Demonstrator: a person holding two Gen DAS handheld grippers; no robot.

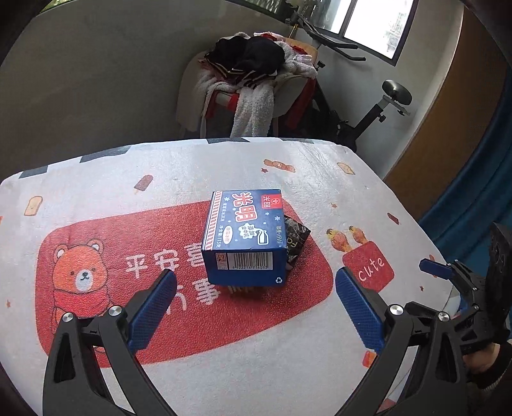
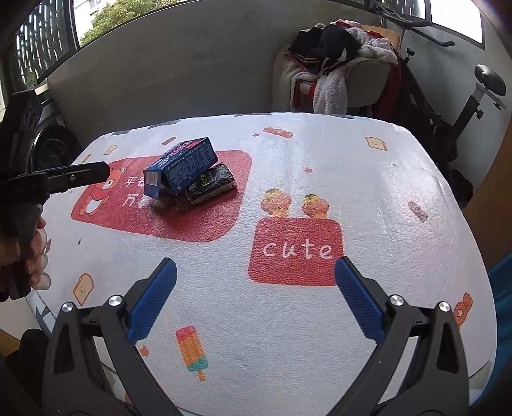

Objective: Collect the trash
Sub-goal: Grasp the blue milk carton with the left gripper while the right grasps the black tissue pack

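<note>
Left gripper (image 1: 256, 284): held spread, empty, near the box.
Right gripper (image 2: 256, 275): held spread, empty.
Blue box (image 1: 244, 236): propped tilted on the dark packet (image 1: 296, 240).

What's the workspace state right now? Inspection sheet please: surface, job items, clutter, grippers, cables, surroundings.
Surface: table cover, white with red bear and "cute" prints.
Job's things: blue ice cream box tilted, propped on a dark snack wrapper on the red bear panel; the two touch.
Clutter: nothing seen on the table beyond those two.
Grippers: left gripper open, aimed at the box, not touching it; right gripper open over the "cute" print, empty.
Cables: nothing seen.
Surroundings: chair piled with clothes behind the table, exercise bike beside it, windows above, grey wall.
</note>
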